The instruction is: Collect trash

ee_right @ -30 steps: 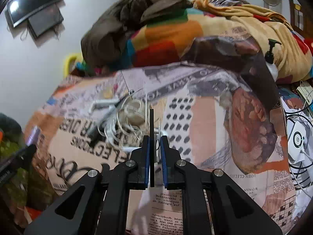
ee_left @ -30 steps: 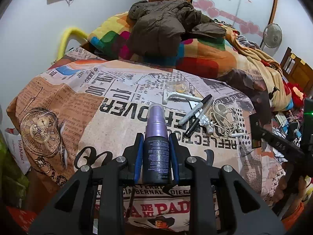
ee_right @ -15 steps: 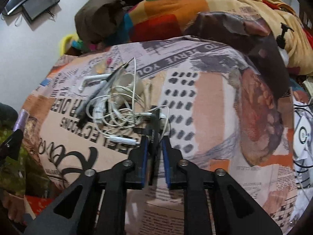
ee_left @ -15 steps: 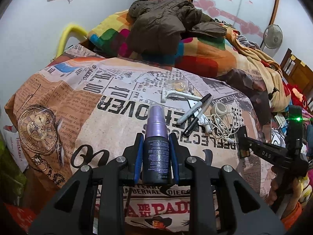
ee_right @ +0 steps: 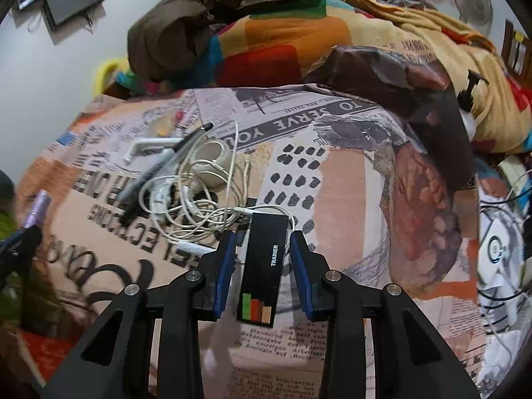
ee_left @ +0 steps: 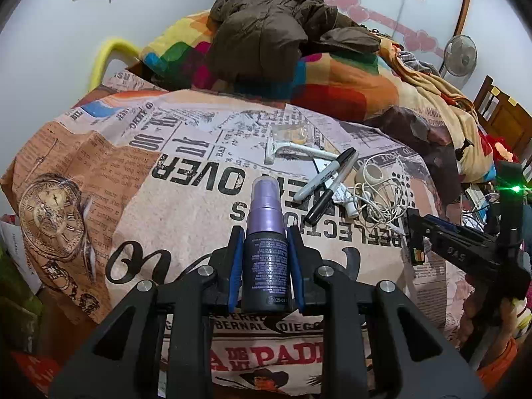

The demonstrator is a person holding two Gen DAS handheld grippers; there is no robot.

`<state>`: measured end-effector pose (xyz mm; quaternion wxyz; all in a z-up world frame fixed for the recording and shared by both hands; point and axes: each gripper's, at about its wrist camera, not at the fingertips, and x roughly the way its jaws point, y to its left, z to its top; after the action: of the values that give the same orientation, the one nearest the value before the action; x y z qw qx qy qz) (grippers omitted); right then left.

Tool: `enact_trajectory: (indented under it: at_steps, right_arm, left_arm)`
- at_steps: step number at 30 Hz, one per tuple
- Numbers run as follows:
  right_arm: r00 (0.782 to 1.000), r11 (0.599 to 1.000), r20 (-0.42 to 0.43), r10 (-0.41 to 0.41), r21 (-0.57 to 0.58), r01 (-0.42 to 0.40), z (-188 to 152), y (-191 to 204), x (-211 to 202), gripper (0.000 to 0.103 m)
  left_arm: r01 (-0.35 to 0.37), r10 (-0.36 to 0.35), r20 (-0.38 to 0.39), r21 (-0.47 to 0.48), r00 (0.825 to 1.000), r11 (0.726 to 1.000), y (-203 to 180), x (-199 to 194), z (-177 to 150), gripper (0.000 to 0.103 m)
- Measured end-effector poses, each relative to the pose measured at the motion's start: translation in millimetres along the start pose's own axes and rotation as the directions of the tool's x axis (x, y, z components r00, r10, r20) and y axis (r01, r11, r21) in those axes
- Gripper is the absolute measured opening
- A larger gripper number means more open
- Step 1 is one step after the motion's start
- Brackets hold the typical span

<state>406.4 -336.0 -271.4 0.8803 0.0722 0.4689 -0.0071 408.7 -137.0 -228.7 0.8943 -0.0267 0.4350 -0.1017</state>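
Your left hand-held gripper (ee_left: 266,262) is clamped on a small dark spray bottle with a lilac cap (ee_left: 265,242), held upright above the newspaper-print bedspread (ee_left: 186,212). Your right hand-held gripper (ee_right: 262,266) has just been opening: its blue pads (ee_right: 224,269) stand apart, clear of a flat black card marked "TRAINER" (ee_right: 264,266) lying between them on the bed. At 11 o'clock from that card sits a tangle of white cables (ee_right: 196,196), with two black marker pens (ee_left: 327,179) and a white disposable razor (ee_left: 292,149) beyond it.
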Motion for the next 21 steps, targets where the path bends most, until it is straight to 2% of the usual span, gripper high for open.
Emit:
enact_trajectory:
  at_steps: [6,8,15,21]
  right_arm:
    - [1.000,0.999,-0.006,-0.028,0.029,0.028,4,-8,13,0.030]
    - [0.999,0.999,0.005,-0.036,0.032,0.036,8,-10,13,0.026]
    - [0.997,0.996,0.080,-0.011,0.087,0.004,9,-17,-12,0.024]
    - [0.987,0.989,0.155,0.047,0.129,-0.067,14,-17,-42,0.022]
  left_arm:
    - [-0.001,0.001,-0.011,-0.005,1.000,1.000,1,7,-3,0.025]
    - [0.000,0.000,-0.014,-0.008,1.000,1.000,2,8,-4,0.025]
    - [0.001,-0.001,-0.008,-0.026,1.000,1.000,8,2,-4,0.025]
    - [-0.010,0.011,0.025,-0.031,1.000,0.999,16,-27,-2,0.025]
